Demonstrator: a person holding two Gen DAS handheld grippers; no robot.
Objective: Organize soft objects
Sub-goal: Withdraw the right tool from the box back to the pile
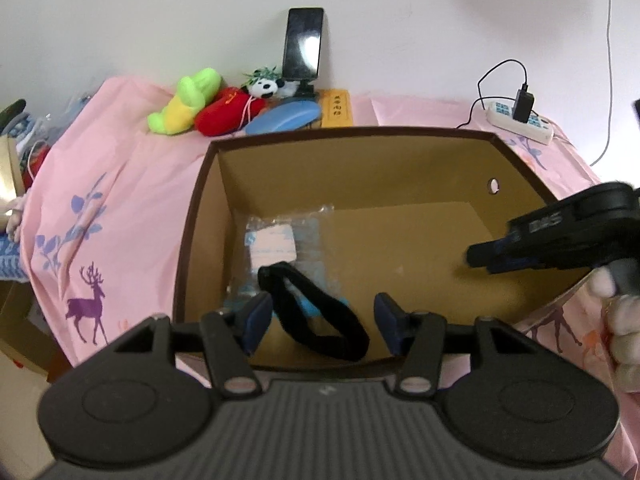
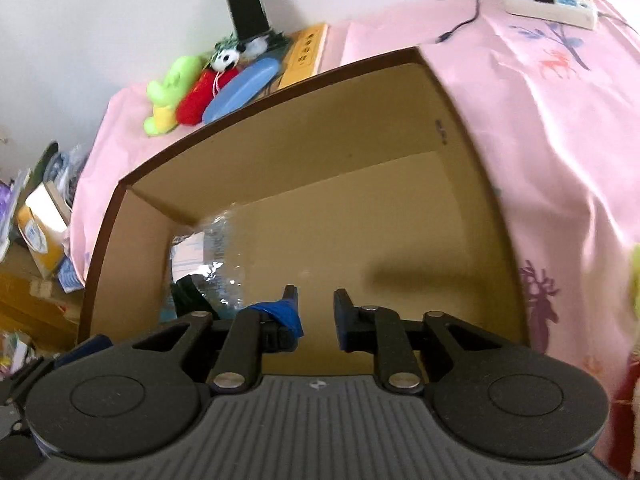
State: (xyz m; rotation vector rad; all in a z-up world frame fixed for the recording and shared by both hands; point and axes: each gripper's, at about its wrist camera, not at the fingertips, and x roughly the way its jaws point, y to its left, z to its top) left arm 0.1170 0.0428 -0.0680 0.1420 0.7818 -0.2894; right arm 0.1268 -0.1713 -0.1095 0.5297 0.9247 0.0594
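Hovering over the near rim of the box (image 1: 200, 216), the left claw (image 1: 322, 320) has its fingers spread wide with nothing between them. Just beyond, on the box floor, lies a black band (image 1: 320, 312), partly over a clear bag (image 1: 280, 248) at the near left. The right claw (image 2: 314, 312) reaches in over the box's right wall, fingers apart and empty. The box sits on a pink cloth (image 1: 120, 184). At the far left of the cloth, against the wall, lie a green toy (image 1: 186, 102), a red toy (image 1: 226, 114), a panda (image 1: 266, 86) and a blue case (image 1: 282, 118); a phone (image 1: 303, 42) stands behind them. A power strip (image 1: 520, 118) rests at the far right.
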